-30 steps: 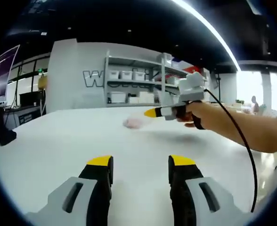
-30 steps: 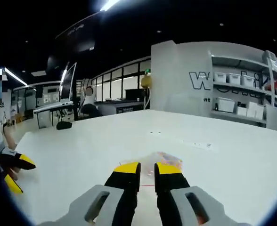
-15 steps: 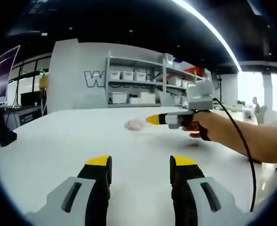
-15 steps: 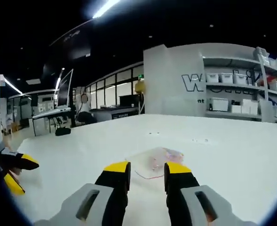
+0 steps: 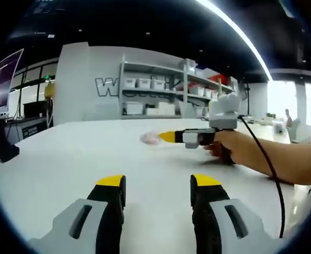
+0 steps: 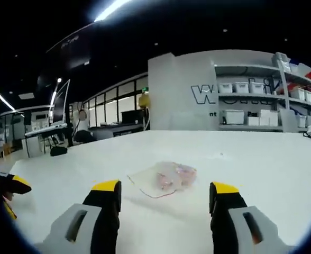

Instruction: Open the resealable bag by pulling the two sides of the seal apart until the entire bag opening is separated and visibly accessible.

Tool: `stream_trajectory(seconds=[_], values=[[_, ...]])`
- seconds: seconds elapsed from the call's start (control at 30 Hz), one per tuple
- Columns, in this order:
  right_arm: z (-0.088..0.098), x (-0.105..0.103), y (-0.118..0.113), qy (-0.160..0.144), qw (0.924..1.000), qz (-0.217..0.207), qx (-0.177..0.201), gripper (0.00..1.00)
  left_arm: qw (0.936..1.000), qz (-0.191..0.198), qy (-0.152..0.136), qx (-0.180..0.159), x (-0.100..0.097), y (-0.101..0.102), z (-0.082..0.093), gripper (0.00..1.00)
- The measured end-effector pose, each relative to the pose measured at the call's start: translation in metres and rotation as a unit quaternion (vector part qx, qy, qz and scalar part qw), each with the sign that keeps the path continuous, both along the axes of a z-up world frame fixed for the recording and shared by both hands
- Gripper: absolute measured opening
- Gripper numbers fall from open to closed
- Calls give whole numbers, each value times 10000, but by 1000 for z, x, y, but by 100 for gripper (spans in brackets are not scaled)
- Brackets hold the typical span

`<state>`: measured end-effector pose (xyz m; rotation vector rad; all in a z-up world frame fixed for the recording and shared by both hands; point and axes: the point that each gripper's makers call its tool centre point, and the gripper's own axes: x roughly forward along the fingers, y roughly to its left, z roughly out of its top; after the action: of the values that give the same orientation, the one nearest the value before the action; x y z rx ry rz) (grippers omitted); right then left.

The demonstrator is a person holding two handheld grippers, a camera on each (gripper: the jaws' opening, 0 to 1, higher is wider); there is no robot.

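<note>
Lying flat on the white table (image 6: 282,169) is one clear resealable bag (image 6: 162,178), with some pink and pale small things inside it that are too blurred to name. A thin red line runs along the edge of the bag nearest to the right gripper (image 6: 163,190). This gripper has its two yellow-tipped jaws wide apart and holds nothing; the bag sits on the table just beyond the gap between them, touched by neither jaw. In the left gripper view the bag (image 5: 149,138) is a small pale spot far across the table, and the right gripper (image 5: 167,137) is held in a person's hand (image 5: 225,147) with its yellow tip just beside the bag. The left gripper (image 5: 158,185) also has its two jaws apart and empty, well away from the bag. Behind the bag stands one shelf unit (image 5: 158,95) with white boxes, against a wall with large letters.
</note>
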<state>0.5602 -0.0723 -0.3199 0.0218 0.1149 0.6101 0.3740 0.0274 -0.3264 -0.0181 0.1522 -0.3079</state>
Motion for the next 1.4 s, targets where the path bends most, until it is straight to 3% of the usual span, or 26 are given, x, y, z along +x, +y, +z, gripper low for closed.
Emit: stream_trajectory(seconds=[0.07,0.33,0.43,0.57,0.93,1.17,1.4], values=[[-1,1,1,-4,10000,-11,-21,82,10000,3,6,3,0,0,-1,49],[-3,-2,0,21,10000,34,-59,76,10000,18,3,20,-1,0,-1,49],[-1,-4,-2,-17,10000,-10,-22,79,10000,26,-4,20,-1,1,-1,49],[6,-6,-7,-191,9996,-180,65,100,10000,30,-2,20,-1,1,-1,49],[4,-13,-7,-140,9998,-171,-27,100,10000,69,-20,-10,-1,2,0,51],[8,-23,-6,-123,9999,-96,35,100,9991,353,-215,34,4,11,13,87],[10,-36,-2,-139,9999,31,-38,100,9994,249,-114,215,2,5,12,100]])
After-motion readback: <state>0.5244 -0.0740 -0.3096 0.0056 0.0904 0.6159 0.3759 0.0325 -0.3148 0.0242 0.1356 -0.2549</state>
